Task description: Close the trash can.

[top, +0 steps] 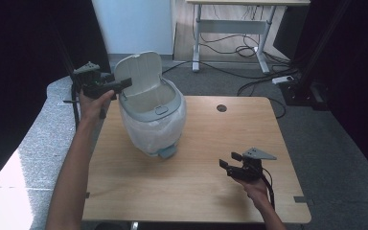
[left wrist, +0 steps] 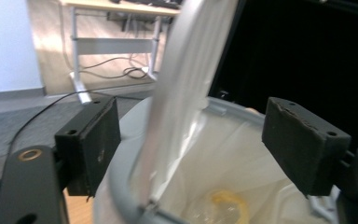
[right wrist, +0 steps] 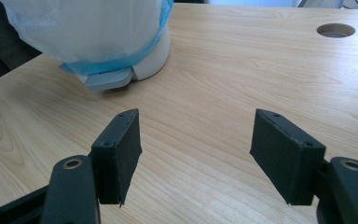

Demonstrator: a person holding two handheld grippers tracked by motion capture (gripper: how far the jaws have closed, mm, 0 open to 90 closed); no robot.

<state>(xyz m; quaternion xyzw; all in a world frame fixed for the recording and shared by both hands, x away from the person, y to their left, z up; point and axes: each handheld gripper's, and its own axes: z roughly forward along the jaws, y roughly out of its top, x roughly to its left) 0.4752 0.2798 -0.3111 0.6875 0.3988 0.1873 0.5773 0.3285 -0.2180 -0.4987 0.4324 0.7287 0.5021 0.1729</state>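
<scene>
Nearest, the right tool (top: 231, 162) rests released on the bench (top: 191, 191), while farther back the left tool (top: 120, 85) straddles, unclenched, the raised lid (top: 139, 72) of the light, tippable pedal bin (top: 153, 120); grip that stiff lid edge.

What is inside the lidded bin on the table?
The bin holds a white bag liner; a blurry yellowish ring-shaped item lies near its bottom. The raised lid hides part of the inside.
</scene>
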